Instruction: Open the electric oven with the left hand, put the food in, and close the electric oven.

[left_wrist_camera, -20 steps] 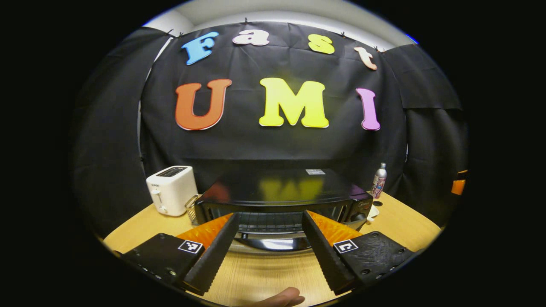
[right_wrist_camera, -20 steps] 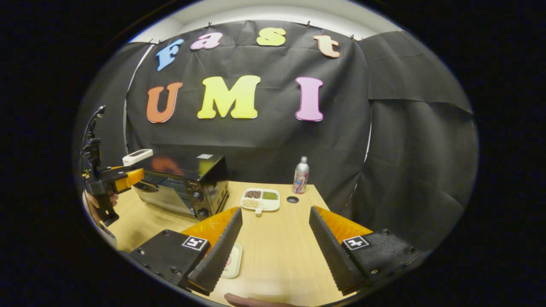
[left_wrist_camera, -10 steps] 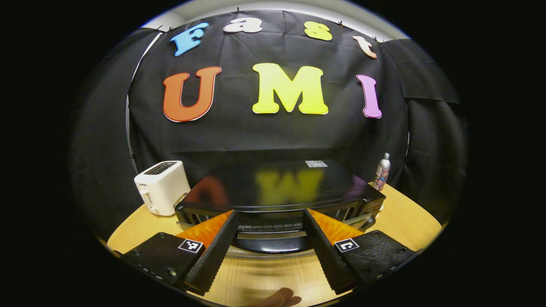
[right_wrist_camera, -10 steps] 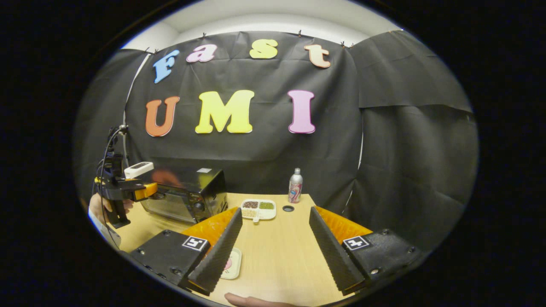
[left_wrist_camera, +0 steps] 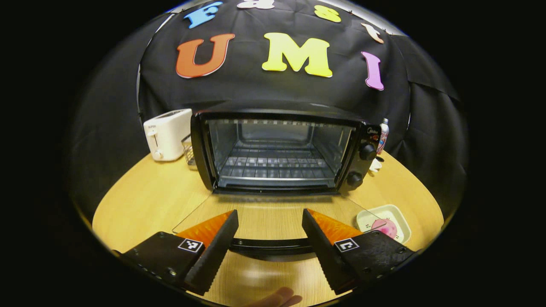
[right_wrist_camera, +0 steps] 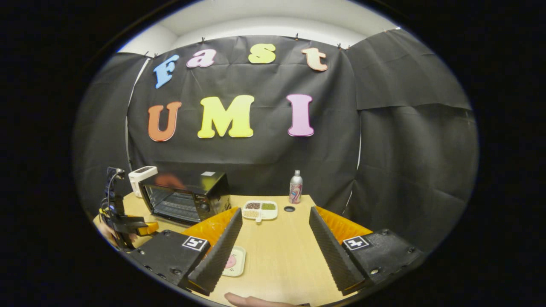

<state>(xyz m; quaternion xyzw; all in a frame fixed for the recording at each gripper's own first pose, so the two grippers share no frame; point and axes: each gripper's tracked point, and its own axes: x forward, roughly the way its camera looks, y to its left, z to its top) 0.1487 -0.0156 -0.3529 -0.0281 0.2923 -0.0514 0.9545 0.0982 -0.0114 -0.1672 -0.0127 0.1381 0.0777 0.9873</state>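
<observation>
Tools both spread: left tool (left_wrist_camera: 268, 236) straddles the open oven (left_wrist_camera: 277, 149) door's handle (left_wrist_camera: 273, 246); right tool (right_wrist_camera: 275, 243) hovers over the wooden counter (right_wrist_camera: 286, 260).

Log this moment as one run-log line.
oven door: fully open | left gripper: open at door handle | right gripper: open, idle | food tray: on table

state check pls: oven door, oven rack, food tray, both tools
oven door: fully open, lying flat
oven rack: empty
food tray: on table beside the door, pink food on it
left tool: open, door handle between fingers
right tool: open, holding nothing
</observation>
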